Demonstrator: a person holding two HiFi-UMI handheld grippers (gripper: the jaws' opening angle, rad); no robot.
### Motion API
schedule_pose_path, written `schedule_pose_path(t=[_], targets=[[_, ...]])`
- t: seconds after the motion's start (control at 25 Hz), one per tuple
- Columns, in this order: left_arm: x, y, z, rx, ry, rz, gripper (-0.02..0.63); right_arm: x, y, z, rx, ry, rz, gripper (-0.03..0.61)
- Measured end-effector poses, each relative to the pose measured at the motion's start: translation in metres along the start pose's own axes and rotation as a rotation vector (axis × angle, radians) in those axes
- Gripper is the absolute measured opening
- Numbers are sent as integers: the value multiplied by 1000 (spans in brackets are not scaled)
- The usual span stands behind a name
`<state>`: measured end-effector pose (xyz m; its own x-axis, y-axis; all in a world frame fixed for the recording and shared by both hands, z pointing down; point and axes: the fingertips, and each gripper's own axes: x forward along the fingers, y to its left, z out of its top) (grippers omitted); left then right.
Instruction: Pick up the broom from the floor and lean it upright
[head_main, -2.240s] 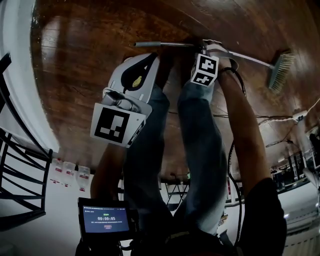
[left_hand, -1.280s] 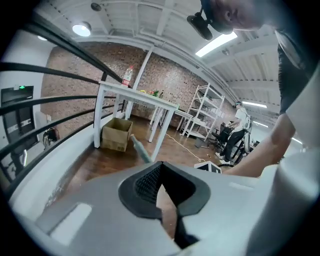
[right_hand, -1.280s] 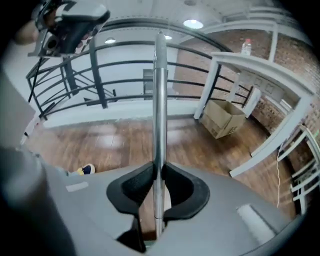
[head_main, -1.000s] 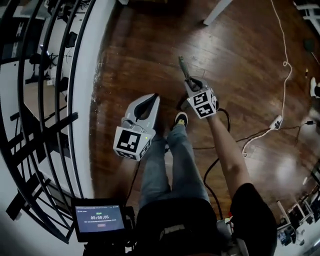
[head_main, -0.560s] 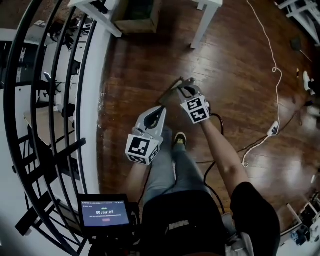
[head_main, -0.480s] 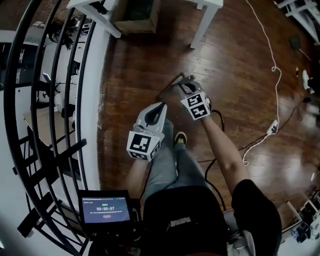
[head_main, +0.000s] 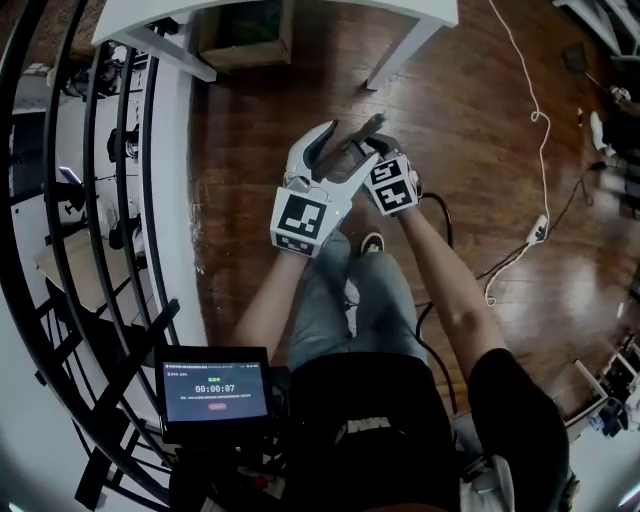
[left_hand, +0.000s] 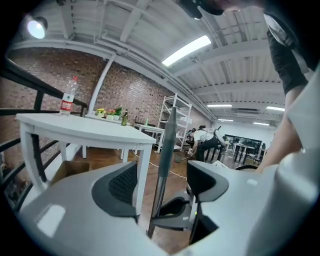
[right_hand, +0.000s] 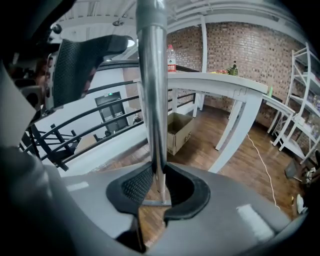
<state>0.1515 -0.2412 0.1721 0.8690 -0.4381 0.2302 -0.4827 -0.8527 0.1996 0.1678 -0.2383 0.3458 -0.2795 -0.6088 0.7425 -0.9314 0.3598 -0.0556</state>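
No longer flat on the floor: holds the broom (head_main: 368, 128) near upright above it, right gripper (head_main: 378, 150) clenched on the handle. Spreads the left gripper (head_main: 340, 150) round the handle, opening, pads clear. Leaves only the leaning, probably. Under the table (right_hand: 215, 80), shows an open box (right_hand: 180, 131); contents unclear.

Broom handle (right_hand: 152, 100): slim grey metal tube, glossy, standing near upright; lower part clamped between right gripper (right_hand: 162, 191) pads; brush head out of view.
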Motion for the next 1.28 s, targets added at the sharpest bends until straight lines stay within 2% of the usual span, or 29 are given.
schedule_pose_path(t=[0.12, 0.24, 0.36, 0.64, 0.88, 1.0, 1.28], targets=[[29, 1, 10, 76, 0, -57, 318, 5, -3, 9, 8, 6, -9, 81], [43, 5, 12, 124, -6, -66, 121, 11, -2, 12, 29, 7, -21, 81], [53, 13, 9, 129, -5, -69, 118, 19, -5, 12, 71, 8, -27, 81], [103, 58, -9, 39, 52, -73, 117, 61, -33, 10, 192, 45, -33, 81], [151, 89, -36, -4, 149, -109, 117, 105, -71, -1, 239, 118, -65, 81], [165, 105, -47, -14, 180, -108, 117, 124, -76, -2, 257, 137, -47, 81], [203, 128, -46, -9, 202, -83, 117, 147, -102, 14, 315, 121, -9, 81]])
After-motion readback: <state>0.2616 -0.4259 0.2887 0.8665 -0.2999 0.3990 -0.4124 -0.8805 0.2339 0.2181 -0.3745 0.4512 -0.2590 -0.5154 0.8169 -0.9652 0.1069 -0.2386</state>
